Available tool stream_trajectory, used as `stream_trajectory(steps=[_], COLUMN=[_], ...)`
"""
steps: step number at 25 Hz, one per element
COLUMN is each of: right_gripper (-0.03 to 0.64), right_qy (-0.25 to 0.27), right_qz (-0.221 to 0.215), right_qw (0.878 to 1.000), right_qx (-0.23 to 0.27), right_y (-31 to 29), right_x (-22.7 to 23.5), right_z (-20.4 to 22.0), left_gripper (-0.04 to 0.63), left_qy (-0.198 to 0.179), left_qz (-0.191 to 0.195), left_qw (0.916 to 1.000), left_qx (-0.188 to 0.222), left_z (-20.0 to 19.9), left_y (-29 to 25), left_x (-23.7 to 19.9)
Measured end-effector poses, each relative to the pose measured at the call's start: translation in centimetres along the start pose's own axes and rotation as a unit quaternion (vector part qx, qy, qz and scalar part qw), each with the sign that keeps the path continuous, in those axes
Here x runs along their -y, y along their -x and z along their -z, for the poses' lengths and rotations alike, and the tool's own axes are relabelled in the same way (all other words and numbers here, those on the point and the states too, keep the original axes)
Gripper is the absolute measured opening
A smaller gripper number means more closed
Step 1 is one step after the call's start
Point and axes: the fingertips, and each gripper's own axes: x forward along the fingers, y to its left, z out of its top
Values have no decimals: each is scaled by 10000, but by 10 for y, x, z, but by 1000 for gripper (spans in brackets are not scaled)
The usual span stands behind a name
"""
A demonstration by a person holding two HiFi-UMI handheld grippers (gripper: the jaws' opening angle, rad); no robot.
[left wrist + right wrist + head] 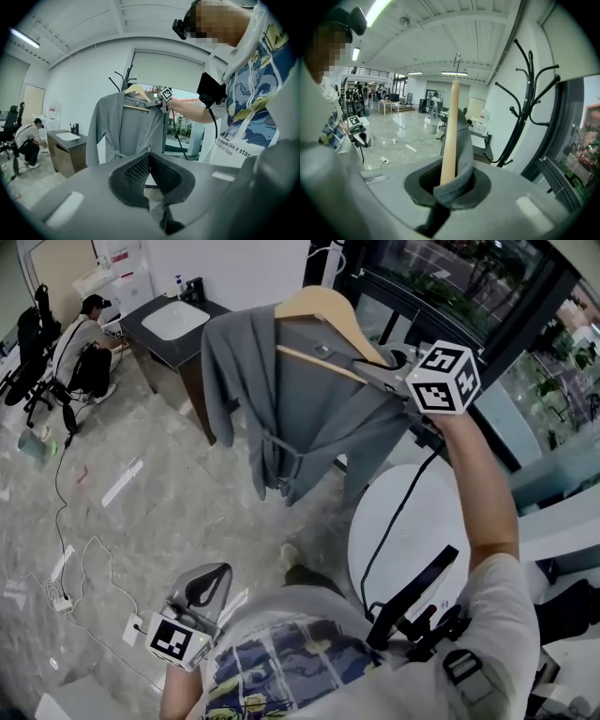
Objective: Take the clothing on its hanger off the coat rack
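A grey robe-like garment point(281, 399) hangs on a pale wooden hanger point(323, 307), held up in the air. My right gripper point(370, 369) is shut on the hanger's right shoulder end, pinching the cloth there too. In the right gripper view the hanger arm point(450, 131) and grey cloth point(464, 140) rise out of the jaws, and the metal hook at the top touches nothing. The black coat rack point(525, 103) stands apart to the right. My left gripper point(202, 592) hangs low by my waist, shut on nothing. From there the garment point(126, 126) shows in front of the rack point(118, 80).
A dark cabinet with a white sink point(173, 320) stands behind the garment. A round white table point(412, 521) sits below my right arm. A person point(80, 348) crouches at the far left. Cables and a power strip point(61, 601) lie on the marble floor. A glass wall point(469, 287) runs along the right.
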Motion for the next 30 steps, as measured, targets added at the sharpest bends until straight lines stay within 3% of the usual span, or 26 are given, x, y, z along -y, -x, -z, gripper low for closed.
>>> stream_trajectory(steps=[10, 22, 30], right_gripper=[6, 6, 6], right_qy=[241, 355, 405], right_qz=[-286, -611, -582], right_qw=[9993, 9974, 9973], right_qx=[95, 169, 175], right_y=[25, 44, 59], right_x=[-116, -167, -231], right_z=[-1, 4, 24], left_gripper=[3, 3, 3], left_qy=[-66, -3, -89], left_qz=[199, 318, 451], left_qw=[9998, 9995, 9989], left_qx=[51, 2, -18], left_z=[20, 12, 28], left_y=[38, 25, 46], left_x=[28, 40, 60])
